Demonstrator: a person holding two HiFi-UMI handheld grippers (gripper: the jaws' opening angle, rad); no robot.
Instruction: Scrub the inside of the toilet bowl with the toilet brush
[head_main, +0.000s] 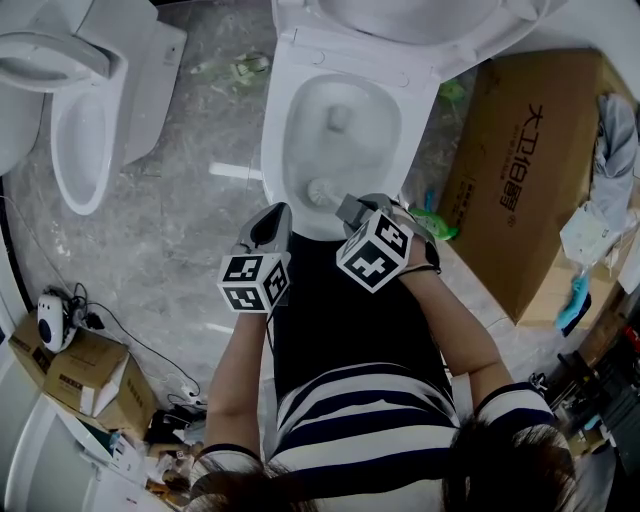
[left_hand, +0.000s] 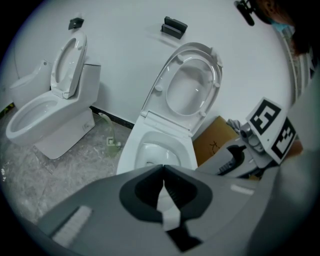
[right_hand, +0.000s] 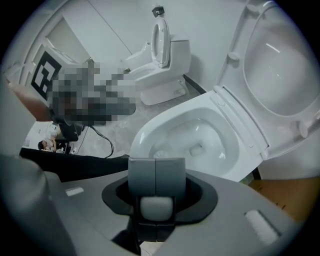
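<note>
The open toilet bowl (head_main: 278, 130) lies just ahead of and below both sets of jaws. The right gripper (right_hand: 155, 170) pinches the white handle of the toilet brush (head_main: 320, 190), whose bristled head sits beyond its jaws, inside the bowl's near wall. The left gripper (left_hand: 163, 170), alongside, has its jaws pressed together on nothing.

The toilet bowl (head_main: 278, 120) lies straight ahead, its lid (head_main: 400, 15) raised behind it and the toilet brush (head_main: 320, 190) inside near the front rim. A second toilet (head_main: 80, 140) stands left, a cardboard box (head_main: 525, 170) right (smaller boxes (head_main: 85, 365) sit nearer, far left).
</note>
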